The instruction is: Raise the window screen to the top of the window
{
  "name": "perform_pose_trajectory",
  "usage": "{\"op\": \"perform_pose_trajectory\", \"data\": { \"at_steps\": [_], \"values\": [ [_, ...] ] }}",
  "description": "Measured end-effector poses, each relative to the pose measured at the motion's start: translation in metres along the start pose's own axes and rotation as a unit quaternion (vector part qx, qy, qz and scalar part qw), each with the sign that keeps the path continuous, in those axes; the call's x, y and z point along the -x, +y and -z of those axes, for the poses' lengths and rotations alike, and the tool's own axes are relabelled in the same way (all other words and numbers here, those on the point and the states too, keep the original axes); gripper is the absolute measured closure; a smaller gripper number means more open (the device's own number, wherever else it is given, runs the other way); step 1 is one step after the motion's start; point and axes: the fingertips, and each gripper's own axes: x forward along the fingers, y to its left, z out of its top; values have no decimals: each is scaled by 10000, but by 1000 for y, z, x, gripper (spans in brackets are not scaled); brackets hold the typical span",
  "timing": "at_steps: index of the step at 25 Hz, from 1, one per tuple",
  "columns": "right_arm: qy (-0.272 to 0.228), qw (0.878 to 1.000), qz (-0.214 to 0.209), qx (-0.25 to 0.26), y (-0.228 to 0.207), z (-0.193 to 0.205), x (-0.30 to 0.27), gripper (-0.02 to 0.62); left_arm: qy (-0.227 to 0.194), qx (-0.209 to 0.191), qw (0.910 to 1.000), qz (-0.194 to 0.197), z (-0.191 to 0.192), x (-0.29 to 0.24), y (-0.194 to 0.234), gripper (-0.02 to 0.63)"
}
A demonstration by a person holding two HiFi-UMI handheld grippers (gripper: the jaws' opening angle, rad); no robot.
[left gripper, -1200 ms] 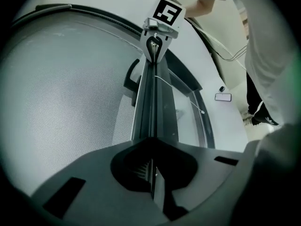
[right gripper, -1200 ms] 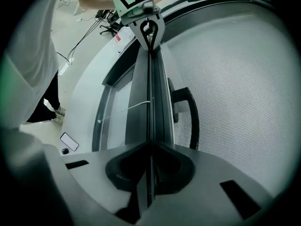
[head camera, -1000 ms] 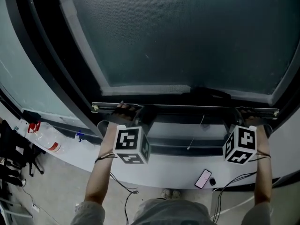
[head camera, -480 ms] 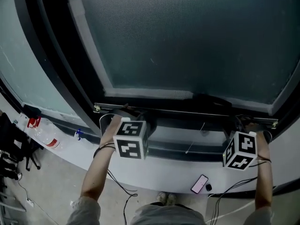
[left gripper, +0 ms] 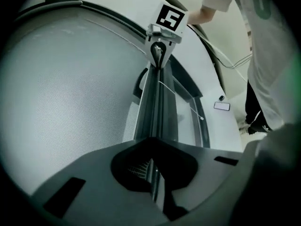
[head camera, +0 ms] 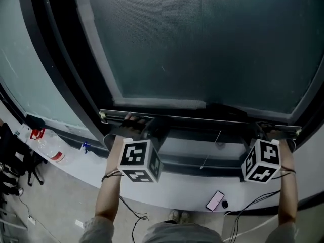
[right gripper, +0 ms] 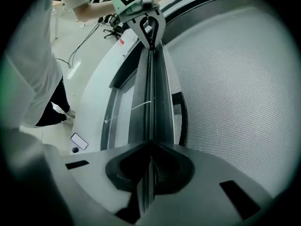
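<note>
Your window screen (head camera: pixel 202 44) fills the dark window frame (head camera: pixel 55 59), its mesh spread over the whole opening, and its bottom rail (head camera: pixel 202 118) sits low, just above the white sill (head camera: pixel 167 189). Your left gripper (head camera: pixel 137 121) is clamped on the bottom rail near its left end, your right gripper (head camera: pixel 269 130) likewise near its right end. A phone (head camera: pixel 215 200) lies on the sill between your arms
</note>
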Motion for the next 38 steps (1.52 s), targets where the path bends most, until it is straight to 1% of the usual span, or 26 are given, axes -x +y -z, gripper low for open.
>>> {"op": "perform_pose_trajectory", "data": {
  "at_steps": [4,7,11,14,16,18,21,23,26,29,31,33,36,37,38],
  "values": [
    [7,10000,44,45,-6,-2,5,577,143,-161,9998,-30,-1,-3,8,604],
    [11,9999,101,62,-17,-3,13,577,64,-109,9998,-139,-5,4,19,604],
    [10,9991,415,85,-41,-4,31,577,-29,-108,9989,-451,-11,18,45,604],
    [-69,9992,388,26,-52,-7,39,577,-64,-188,9973,-702,-16,29,67,604],
    [-81,9994,334,7,-51,-7,40,577,-102,-235,9967,-773,-20,37,74,604],
    [-53,9994,331,-3,-51,-7,40,577,-125,-217,9972,-704,-23,44,78,603],
    [-32,9994,346,-6,-55,-9,44,577,-107,-214,9984,-507,-23,49,80,538],
    [-42,9993,379,-8,-58,-9,47,577,-46,-268,9989,-384,-22,47,75,535],
    [-62,9991,408,-12,-60,-10,49,577,9,-309,9988,-376,-22,41,70,535],
    [-87,9989,468,-23,-63,-10,50,577,33,-151,9994,-295,-22,39,72,535],
    [-157,9983,557,-87,-70,-11,56,577,137,-134,9996,-228,-19,38,71,535],
    [-182,9975,668,-105,-79,-11,64,577,170,-156,9991,-359,-19,38,77,535],
    [-119,9958,905,-8,-96,-14,76,577,106,-165,9976,-670,-23,44,95,537],
    [-107,9951,978,11,-102,-14,80,577,94,-207,9966,-792,-25,48,103,542],
    [-102,9945,1045,21,-109,-15,85,577,89,-273,9955,-906,-26,52,112,570]
  ]
}}
